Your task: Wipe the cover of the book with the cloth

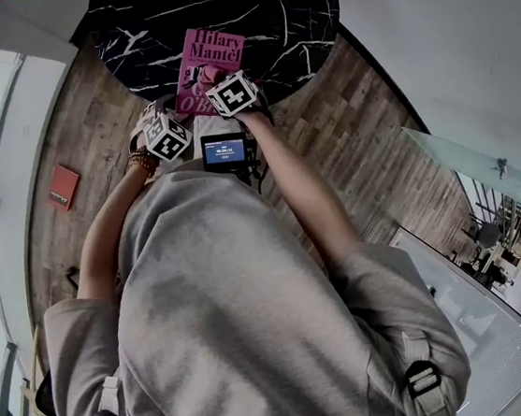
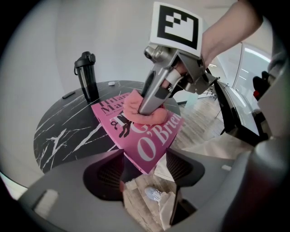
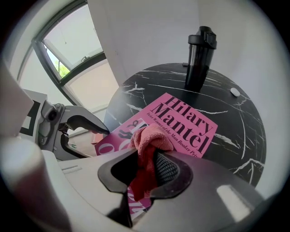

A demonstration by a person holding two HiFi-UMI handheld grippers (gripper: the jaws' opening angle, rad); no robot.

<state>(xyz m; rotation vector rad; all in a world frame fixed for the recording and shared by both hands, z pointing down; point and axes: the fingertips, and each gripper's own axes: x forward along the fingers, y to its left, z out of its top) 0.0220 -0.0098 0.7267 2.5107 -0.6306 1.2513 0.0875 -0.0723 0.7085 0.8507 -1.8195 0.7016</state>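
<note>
Closest to the head camera, the person's grey-beige sweatshirt (image 1: pixel 238 328) fills the lower frame, and both forearms reach forward. Far left, a small flat red object (image 1: pixel 64 187) lies on the wooden plank floor (image 1: pixel 71 122). Next comes the left gripper (image 2: pixel 144 170), low at the near edge of the round black marble-patterned desk (image 1: pixel 134 20). Its fingers (image 2: pixel 102 174) are spread wide and grip nothing. The near corner of the pink paperback book (image 2: pixel 149 145) shows in the gap between them, jutting past the desk's rim. The book lies flat on the near part of the desk, cover up. To the right, the right gripper (image 3: pixel 145 168) has its fingers (image 3: pixel 170 168) pinched on a salmon-pink cloth (image 3: pixel 147 138), whose bunched end is pressed onto the middle of the cover. A tall black lidded bottle (image 3: pixel 199 56) stands upright farther back on the desk, well apart from the book.
</note>
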